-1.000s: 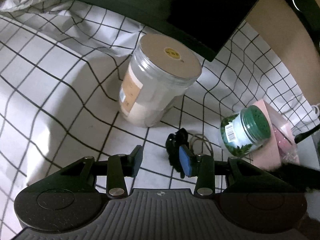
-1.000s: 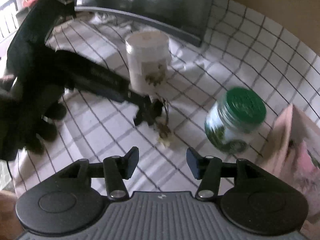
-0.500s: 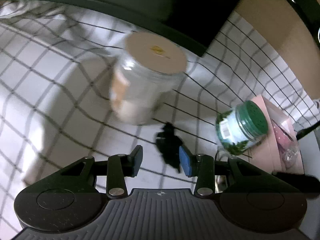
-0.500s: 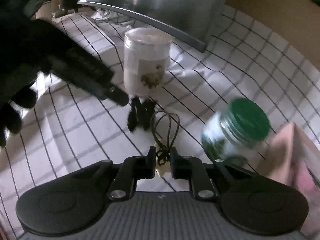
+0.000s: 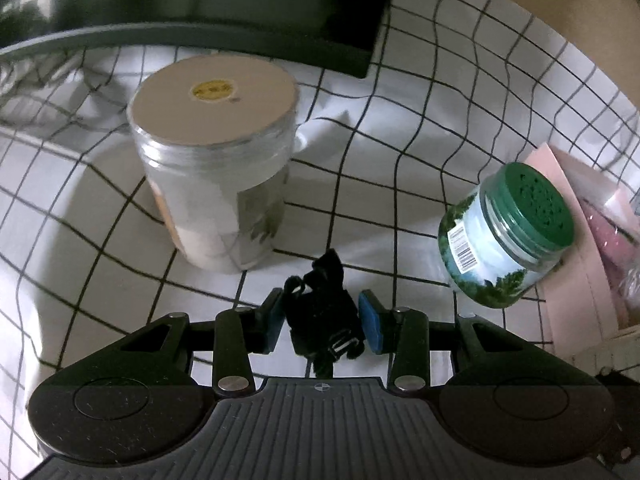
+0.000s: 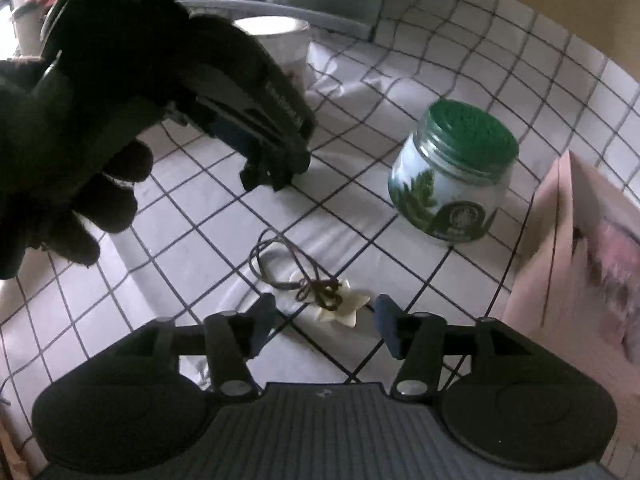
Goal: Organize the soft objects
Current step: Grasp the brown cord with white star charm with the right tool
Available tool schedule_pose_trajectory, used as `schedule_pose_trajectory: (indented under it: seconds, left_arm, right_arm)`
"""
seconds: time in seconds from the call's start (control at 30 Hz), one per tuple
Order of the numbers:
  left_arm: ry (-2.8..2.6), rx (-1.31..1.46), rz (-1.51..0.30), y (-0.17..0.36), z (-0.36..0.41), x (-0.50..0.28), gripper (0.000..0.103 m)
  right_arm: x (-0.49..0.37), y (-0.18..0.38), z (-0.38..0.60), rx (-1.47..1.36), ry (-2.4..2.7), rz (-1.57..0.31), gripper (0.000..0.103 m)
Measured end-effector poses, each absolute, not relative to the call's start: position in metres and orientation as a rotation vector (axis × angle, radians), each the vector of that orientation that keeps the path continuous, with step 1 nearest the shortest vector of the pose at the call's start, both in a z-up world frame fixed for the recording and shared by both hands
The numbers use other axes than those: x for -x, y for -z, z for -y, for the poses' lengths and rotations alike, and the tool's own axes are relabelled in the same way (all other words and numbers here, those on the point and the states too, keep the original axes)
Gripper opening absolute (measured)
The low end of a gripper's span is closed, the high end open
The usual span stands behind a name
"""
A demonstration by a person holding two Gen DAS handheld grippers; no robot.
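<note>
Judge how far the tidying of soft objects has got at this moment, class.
Nothing looks put away yet. In hand: the left claw brackets a black fuzzy item, contact unclear. Left to do: the cord with a white flower charm lies on the checked cloth between the open right claw's fingers, ungripped.

No fully readable text. Green-lid jar [image 5: 506, 240]: barcode sticker, digits too small; round emblem on its label in the right wrist view, illegible. Big jar lid [image 5: 212, 100]: yellow sticker, print blurred. Left gripper [image 6: 276, 172] body: white lettering, blurred; "AS" near the top.
</note>
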State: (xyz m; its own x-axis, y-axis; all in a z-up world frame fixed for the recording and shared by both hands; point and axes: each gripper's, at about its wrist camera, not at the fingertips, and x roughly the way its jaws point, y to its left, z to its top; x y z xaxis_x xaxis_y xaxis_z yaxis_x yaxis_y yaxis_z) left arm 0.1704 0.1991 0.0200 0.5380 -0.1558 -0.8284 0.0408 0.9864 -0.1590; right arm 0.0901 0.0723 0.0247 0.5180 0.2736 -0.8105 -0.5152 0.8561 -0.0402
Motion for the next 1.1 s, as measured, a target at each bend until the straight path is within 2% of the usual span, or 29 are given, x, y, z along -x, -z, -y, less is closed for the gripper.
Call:
schedule_pose_trajectory:
  seconds: [0.17, 0.27, 0.33, 0.4, 0.77, 0.8, 0.87, 0.93, 1.07, 1.1]
  left_arm:
    - [0.134, 0.076, -0.977, -0.019, -0.199, -0.170, 0.042]
    - [0.160, 0.041, -0.973, -0.020, -0.202, -0.165, 0.041]
    - [0.176, 0.021, -0.970, -0.022, -0.205, -0.161, 0.040]
    - [0.181, 0.019, -0.963, -0.027, -0.212, -0.156, 0.040]
    - [0.120, 0.104, -0.973, -0.040, -0.246, -0.144, 0.040]
    - [0.119, 0.109, -0.974, -0.039, -0.246, -0.143, 0.040]
    - [0.123, 0.116, -0.977, -0.038, -0.245, -0.140, 0.040]
    - [0.130, 0.122, -0.981, -0.038, -0.244, -0.137, 0.040]
    - [0.141, 0.126, -0.979, -0.038, -0.245, -0.130, 0.040]
    - [0.141, 0.129, -0.975, -0.039, -0.247, -0.127, 0.039]
  right_arm:
    - [-0.096, -0.017, -0.065, 0.177, -0.455, -0.929, 0.081]
    - [-0.094, -0.016, -0.069, 0.203, -0.465, -0.927, 0.087]
    - [-0.095, -0.014, -0.069, 0.201, -0.474, -0.938, 0.097]
    - [-0.093, -0.012, -0.071, 0.210, -0.477, -0.945, 0.103]
    - [-0.096, -0.016, -0.076, 0.233, -0.511, -0.980, 0.103]
    - [-0.097, -0.017, -0.076, 0.230, -0.511, -0.983, 0.101]
    - [-0.096, -0.020, -0.077, 0.223, -0.514, -0.957, 0.090]
    - [-0.096, -0.024, -0.078, 0.217, -0.516, -0.938, 0.066]
    - [-0.099, -0.027, -0.078, 0.201, -0.497, -0.936, 0.044]
    - [-0.099, -0.028, -0.078, 0.205, -0.495, -0.939, 0.035]
